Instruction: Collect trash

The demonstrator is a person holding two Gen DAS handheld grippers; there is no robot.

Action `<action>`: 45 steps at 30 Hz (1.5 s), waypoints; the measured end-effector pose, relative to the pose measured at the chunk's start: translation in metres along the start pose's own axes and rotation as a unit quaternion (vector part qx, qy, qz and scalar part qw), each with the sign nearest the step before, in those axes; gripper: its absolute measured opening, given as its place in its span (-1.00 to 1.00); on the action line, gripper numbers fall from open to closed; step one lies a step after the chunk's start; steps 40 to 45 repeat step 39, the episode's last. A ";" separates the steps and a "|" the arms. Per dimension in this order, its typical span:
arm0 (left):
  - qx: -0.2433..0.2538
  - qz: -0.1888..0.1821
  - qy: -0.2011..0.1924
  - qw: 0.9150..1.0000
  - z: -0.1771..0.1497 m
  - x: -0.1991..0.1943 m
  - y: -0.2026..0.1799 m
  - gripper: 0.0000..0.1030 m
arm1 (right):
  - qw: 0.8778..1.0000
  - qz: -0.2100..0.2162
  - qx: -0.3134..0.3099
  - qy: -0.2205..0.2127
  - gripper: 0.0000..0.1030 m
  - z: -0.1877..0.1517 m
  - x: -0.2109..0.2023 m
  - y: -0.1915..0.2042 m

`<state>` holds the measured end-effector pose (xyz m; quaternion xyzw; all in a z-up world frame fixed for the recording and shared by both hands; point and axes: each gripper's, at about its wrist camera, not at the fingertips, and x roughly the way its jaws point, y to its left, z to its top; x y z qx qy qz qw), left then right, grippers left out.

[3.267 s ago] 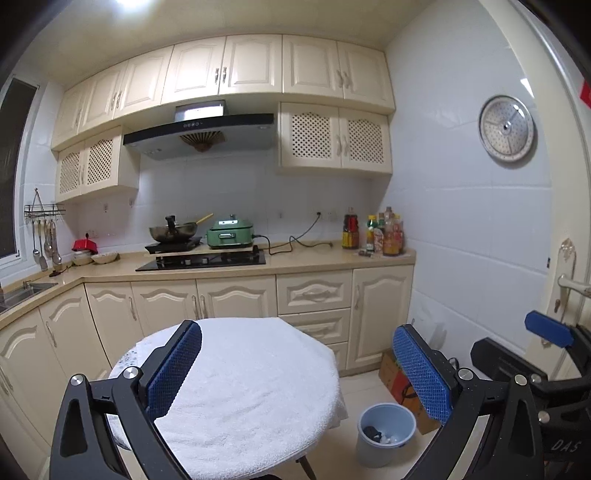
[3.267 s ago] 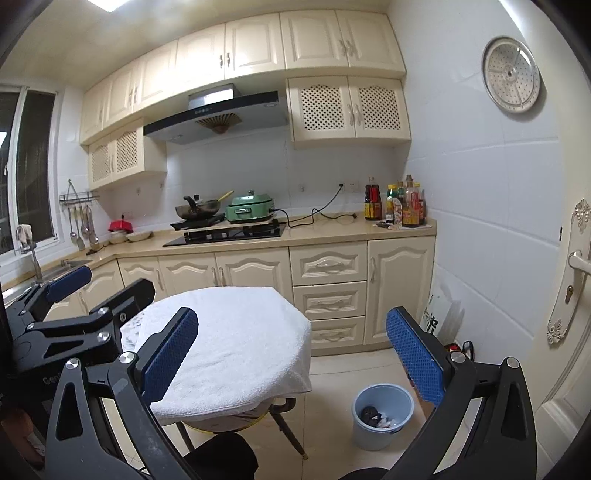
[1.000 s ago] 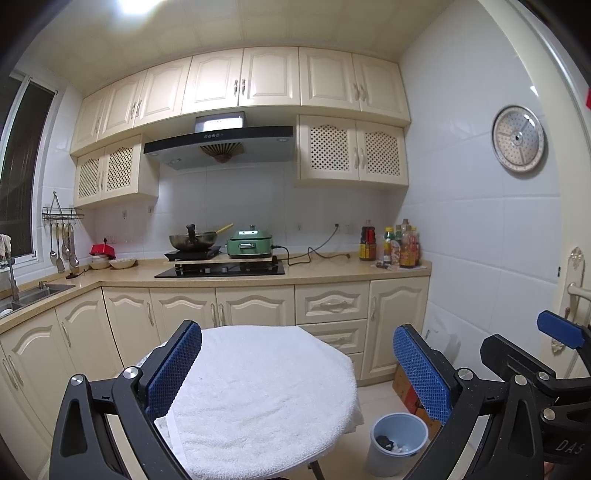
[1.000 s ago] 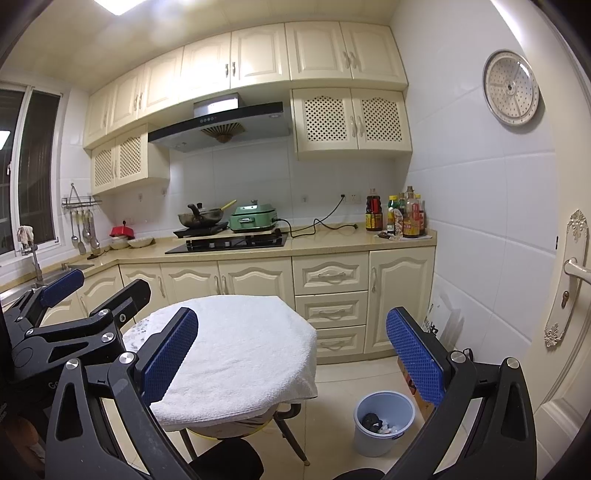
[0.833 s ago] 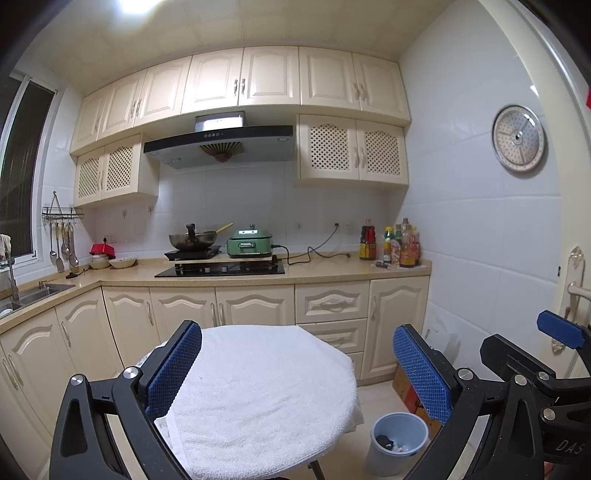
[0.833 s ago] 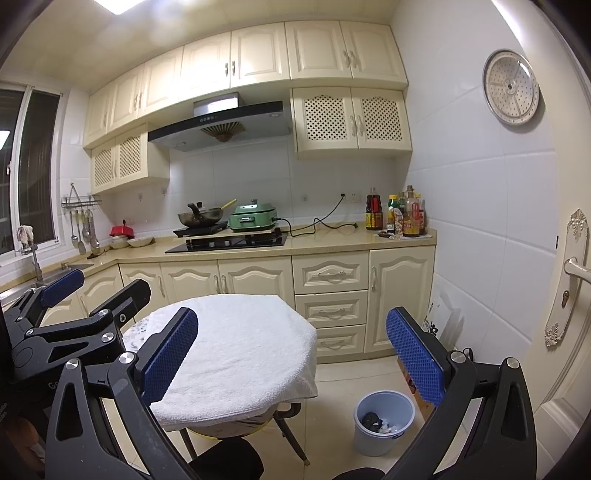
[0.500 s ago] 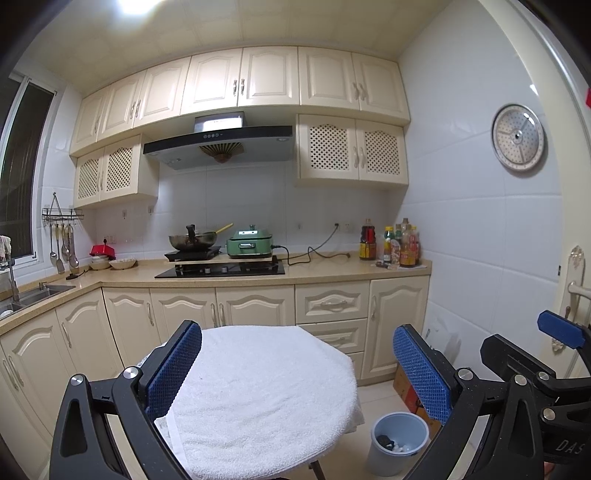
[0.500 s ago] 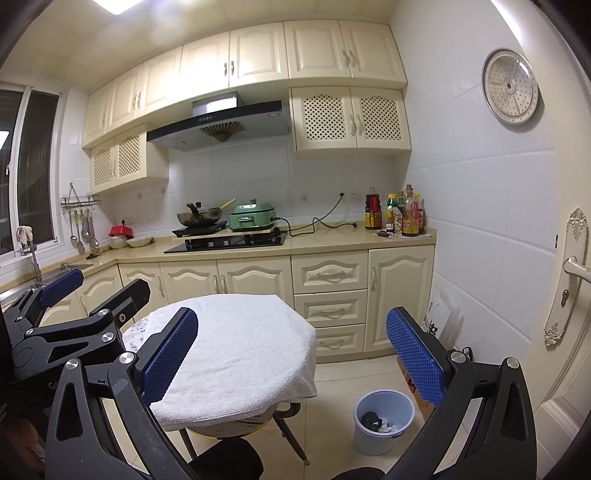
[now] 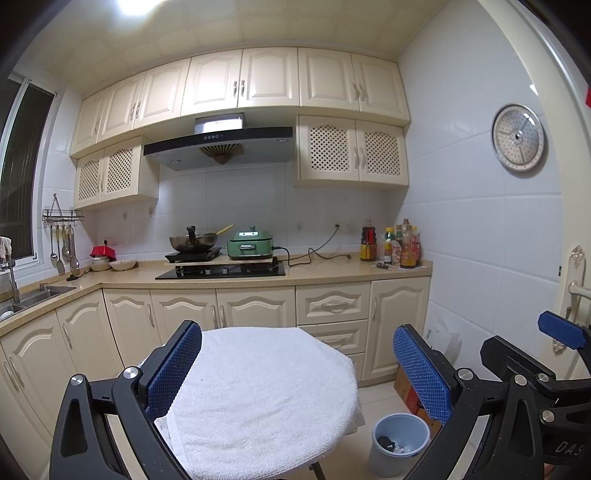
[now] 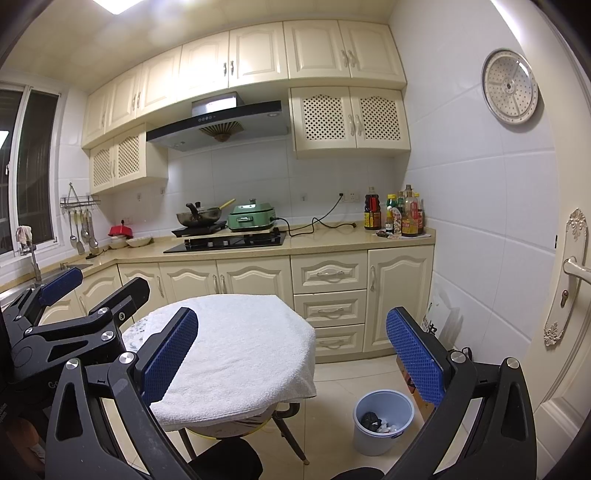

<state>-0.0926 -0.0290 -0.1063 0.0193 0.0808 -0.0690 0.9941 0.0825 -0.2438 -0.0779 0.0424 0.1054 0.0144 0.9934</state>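
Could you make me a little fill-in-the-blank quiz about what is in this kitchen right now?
1. The round table is covered with a white ____.
2. The blue trash bin stands on the ____ to the right of the table.
3. Both the left gripper and the right gripper are ____ and hold nothing.
4. The green cooker sits on the counter beside the ____.

Missing words: towel; floor; open; wok

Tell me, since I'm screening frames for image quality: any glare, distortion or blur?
Left wrist view: ceiling light blown out, cabinets bowed by fisheye, dark corner vignette. Right wrist view: same bowing, ceiling light clipped, bin and towel sharp; no motion blur.
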 end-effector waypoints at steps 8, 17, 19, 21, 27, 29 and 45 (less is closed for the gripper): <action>0.000 0.000 0.000 1.000 0.000 -0.001 0.003 0.99 | 1.000 -0.001 0.000 0.001 1.00 0.000 0.001 0.000; 0.001 0.001 0.000 1.000 0.000 0.001 0.004 0.99 | 1.000 -0.001 0.002 0.003 1.00 0.000 0.002 0.002; 0.001 0.001 0.000 1.000 -0.001 0.001 0.004 0.99 | 1.000 -0.001 0.002 0.003 1.00 0.000 0.002 0.002; 0.002 0.001 0.000 1.000 -0.001 0.001 0.005 0.99 | 1.000 -0.001 0.002 0.002 1.00 0.000 0.002 0.001; 0.002 0.003 0.001 1.000 -0.002 0.001 0.005 0.99 | 1.000 -0.002 0.003 0.004 1.00 -0.001 0.003 0.004; 0.002 0.002 0.001 1.000 -0.002 0.001 0.005 0.99 | 1.000 -0.002 0.003 0.005 1.00 -0.001 0.003 0.004; 0.000 0.003 0.005 1.000 -0.004 0.004 0.005 0.99 | 1.000 0.000 0.006 0.010 1.00 -0.004 0.006 0.008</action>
